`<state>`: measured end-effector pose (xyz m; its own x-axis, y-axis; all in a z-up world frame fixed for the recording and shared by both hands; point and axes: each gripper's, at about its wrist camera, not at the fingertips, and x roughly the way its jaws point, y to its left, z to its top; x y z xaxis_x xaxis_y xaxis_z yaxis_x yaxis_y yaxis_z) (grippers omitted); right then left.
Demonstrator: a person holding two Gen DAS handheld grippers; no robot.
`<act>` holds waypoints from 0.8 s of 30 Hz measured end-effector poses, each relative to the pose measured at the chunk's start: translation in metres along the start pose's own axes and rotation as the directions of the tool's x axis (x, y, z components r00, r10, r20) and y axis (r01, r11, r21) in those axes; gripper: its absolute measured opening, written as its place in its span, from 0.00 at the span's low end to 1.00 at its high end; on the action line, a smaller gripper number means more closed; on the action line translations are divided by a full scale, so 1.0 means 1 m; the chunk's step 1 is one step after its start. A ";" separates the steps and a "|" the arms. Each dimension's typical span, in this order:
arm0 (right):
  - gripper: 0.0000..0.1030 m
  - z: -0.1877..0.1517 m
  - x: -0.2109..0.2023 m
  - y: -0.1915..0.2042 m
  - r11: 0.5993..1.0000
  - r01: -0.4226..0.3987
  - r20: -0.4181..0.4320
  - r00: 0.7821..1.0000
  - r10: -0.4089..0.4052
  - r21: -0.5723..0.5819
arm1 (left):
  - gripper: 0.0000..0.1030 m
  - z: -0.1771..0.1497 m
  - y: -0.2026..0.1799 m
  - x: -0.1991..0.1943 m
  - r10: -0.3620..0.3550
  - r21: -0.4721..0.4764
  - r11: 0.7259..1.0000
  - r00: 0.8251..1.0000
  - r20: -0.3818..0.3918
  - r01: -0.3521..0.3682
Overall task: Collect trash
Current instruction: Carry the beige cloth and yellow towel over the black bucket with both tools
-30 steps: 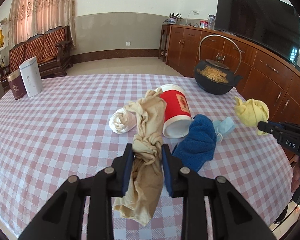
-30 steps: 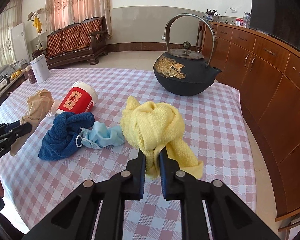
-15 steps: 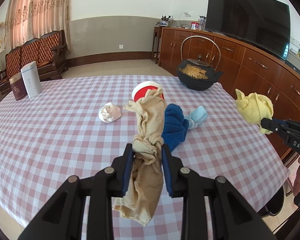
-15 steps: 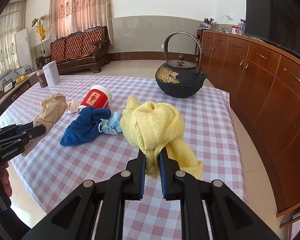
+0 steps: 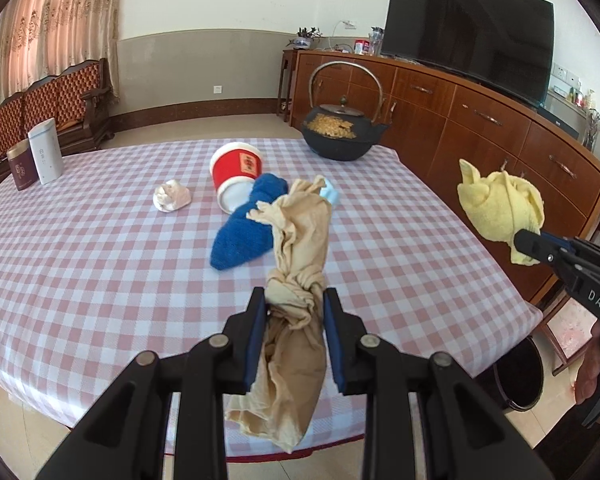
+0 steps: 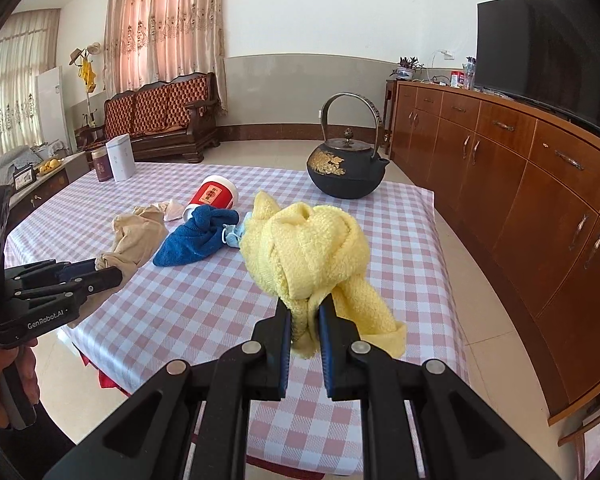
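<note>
My left gripper (image 5: 295, 300) is shut on a knotted beige cloth (image 5: 298, 248) and holds it above the near edge of the checked table (image 5: 100, 264). My right gripper (image 6: 305, 312) is shut on a knotted yellow cloth (image 6: 308, 248), held above the table's right side; it also shows in the left wrist view (image 5: 500, 208). On the table lie a blue cloth (image 5: 244, 228), a tipped red cup (image 5: 236, 172), a crumpled white paper ball (image 5: 171, 197) and a light blue mask (image 6: 232, 236).
A black iron teapot (image 5: 342, 132) stands at the table's far right. Two tins (image 5: 40, 158) stand at the far left. A dark bin (image 5: 520, 376) sits on the floor off the table's right corner. A wooden sideboard (image 6: 520, 184) runs along the right wall.
Both grippers have pulled back and risen from the table with their cloths, so the table objects look farther away. The left gripper has shifted right.
</note>
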<state>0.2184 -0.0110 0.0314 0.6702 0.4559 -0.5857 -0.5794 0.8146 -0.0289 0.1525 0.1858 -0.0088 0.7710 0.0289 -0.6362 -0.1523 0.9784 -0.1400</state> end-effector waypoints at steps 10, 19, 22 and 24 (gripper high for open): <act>0.13 -0.039 -0.041 -0.024 0.997 0.048 0.002 0.999 -0.048 0.057 | 0.29 -0.017 -0.055 -0.012 -0.078 0.055 0.995 0.997 -0.015 0.079; 0.13 -0.069 -0.065 -0.056 0.985 0.118 -0.012 0.993 -0.118 0.125 | 0.29 -0.019 -0.106 -0.014 -0.145 0.143 0.979 0.989 -0.027 0.147; 0.13 -0.081 -0.073 -0.068 0.978 0.147 -0.025 0.989 -0.145 0.146 | 0.29 -0.021 -0.122 -0.013 -0.172 0.166 0.971 0.985 -0.033 0.175; 0.13 -0.088 -0.081 -0.078 0.973 0.169 -0.032 0.986 -0.166 0.160 | 0.29 -0.023 -0.135 -0.011 -0.193 0.186 0.962 0.980 -0.044 0.198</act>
<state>0.1685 -0.1425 0.0094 0.7418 0.3027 -0.5984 -0.3761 0.9266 0.0025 0.1506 0.0486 -0.0006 0.7579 -0.1699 -0.6298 0.1211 0.9853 -0.1201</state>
